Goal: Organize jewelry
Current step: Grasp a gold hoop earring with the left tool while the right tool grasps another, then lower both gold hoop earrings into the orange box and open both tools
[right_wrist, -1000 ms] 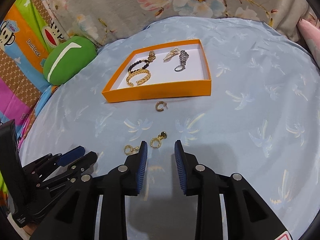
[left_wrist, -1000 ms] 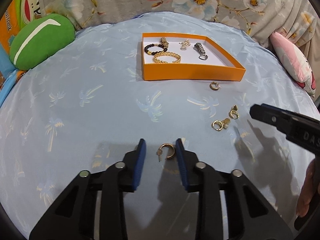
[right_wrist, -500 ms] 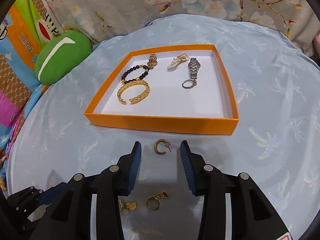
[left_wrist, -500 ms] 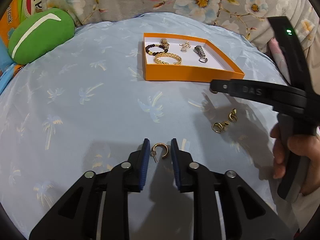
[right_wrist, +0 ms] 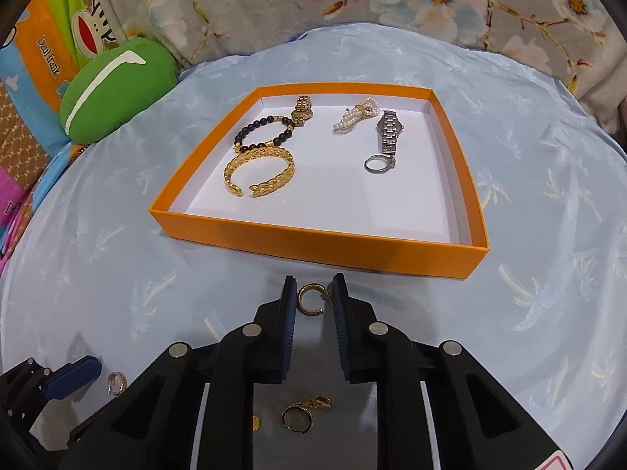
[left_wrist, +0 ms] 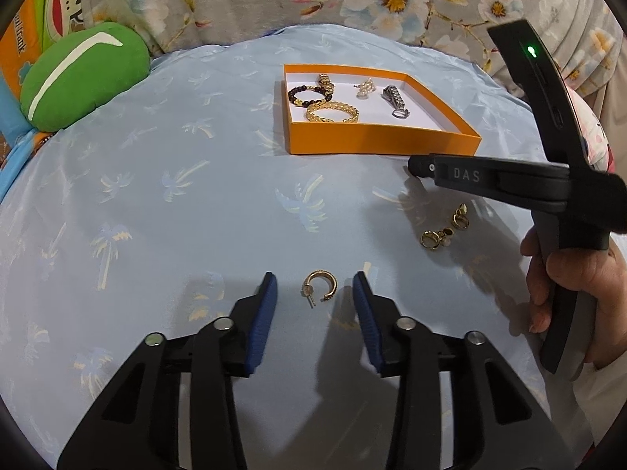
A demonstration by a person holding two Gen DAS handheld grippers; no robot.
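Observation:
An orange tray (right_wrist: 321,241) with white floor holds a gold bangle (right_wrist: 258,174), a black bead bracelet (right_wrist: 262,133), a pearl piece (right_wrist: 354,115) and a silver watch (right_wrist: 388,137). My left gripper (left_wrist: 315,297) is open, its fingers either side of a gold hoop earring (left_wrist: 319,286) lying on the blue cloth. My right gripper (right_wrist: 313,299) is narrowly open around a second gold hoop earring (right_wrist: 309,299) just in front of the tray; whether the pads touch it is unclear. Two more earrings (left_wrist: 444,227) lie to the right of the left gripper.
A green cushion (left_wrist: 82,74) lies at the far left edge of the blue cloth-covered surface (left_wrist: 156,196). Floral fabric (left_wrist: 352,0) backs the scene. A pink cushion (left_wrist: 595,133) sits at the right. The right gripper's body (left_wrist: 509,180) crosses the left wrist view.
The left gripper's jaws have opened wider around its hoop earring. The right gripper has moved forward toward the tray and its jaws have narrowed around the other hoop earring.

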